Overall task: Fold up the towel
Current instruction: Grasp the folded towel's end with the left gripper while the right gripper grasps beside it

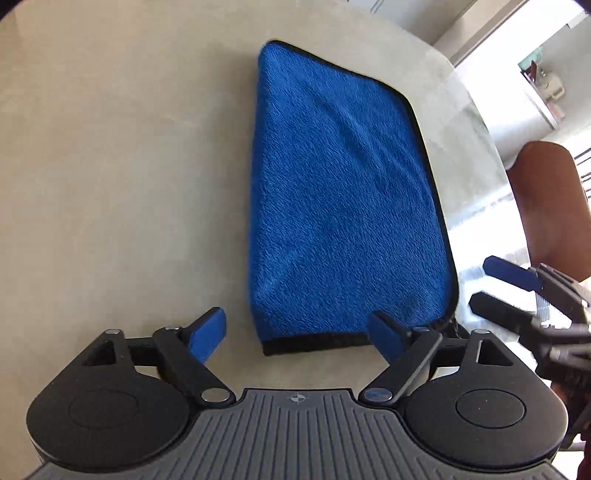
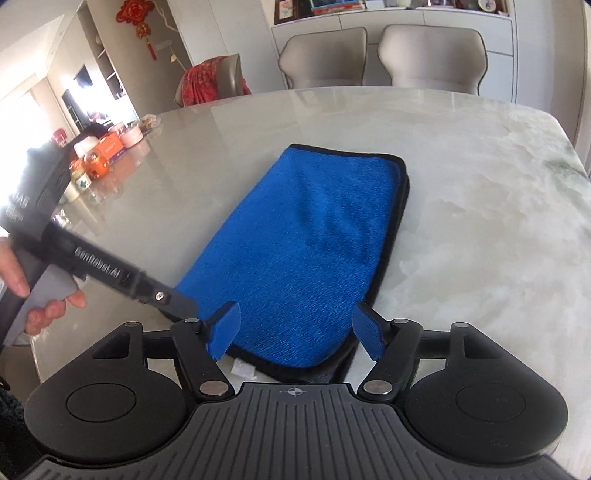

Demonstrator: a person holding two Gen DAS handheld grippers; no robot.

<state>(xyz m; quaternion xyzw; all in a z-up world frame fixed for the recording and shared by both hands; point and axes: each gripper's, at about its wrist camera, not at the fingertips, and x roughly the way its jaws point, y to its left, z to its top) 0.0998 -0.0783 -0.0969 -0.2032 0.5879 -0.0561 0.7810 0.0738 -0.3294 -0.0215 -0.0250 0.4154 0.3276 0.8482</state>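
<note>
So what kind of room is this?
Probably a home dining room: a big pale marble-look table with a folded blue fluffy towel on it, two beige padded chairs behind, and a red knot decoration on the wall.

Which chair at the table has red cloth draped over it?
The chair at the table's far left corner, with red patterned fabric over its back. The two grey chairs along the far edge are bare.

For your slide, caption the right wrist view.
Open right gripper above folded blue towel on marble table.
</note>
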